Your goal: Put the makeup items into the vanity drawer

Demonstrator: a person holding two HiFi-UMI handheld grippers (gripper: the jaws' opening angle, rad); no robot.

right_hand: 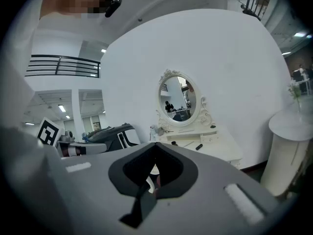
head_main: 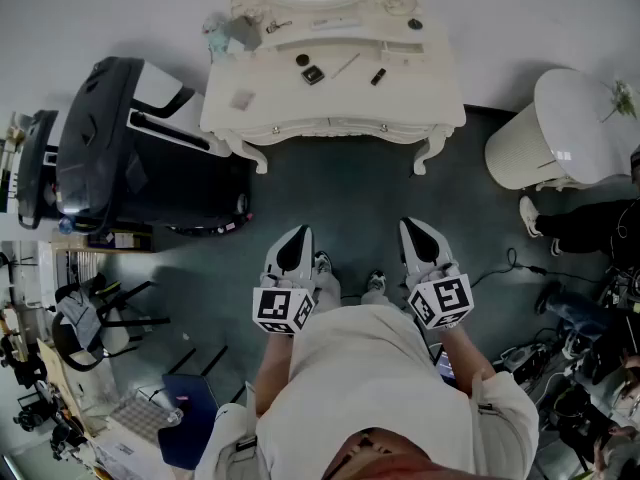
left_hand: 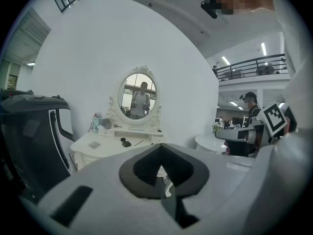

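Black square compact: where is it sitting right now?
In the head view, the black square compact lies near the middle of the vanity top, with a thin stick just to its right and a black tube beyond that.

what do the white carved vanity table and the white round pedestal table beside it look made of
White carved vanity table: probably painted wood or moulded resin, satin; scalloped edge, curved legs, soft even sheen. White round pedestal table: likely lacquer or plastic, glossy; its top carries a bright light reflection. Neither is certain.
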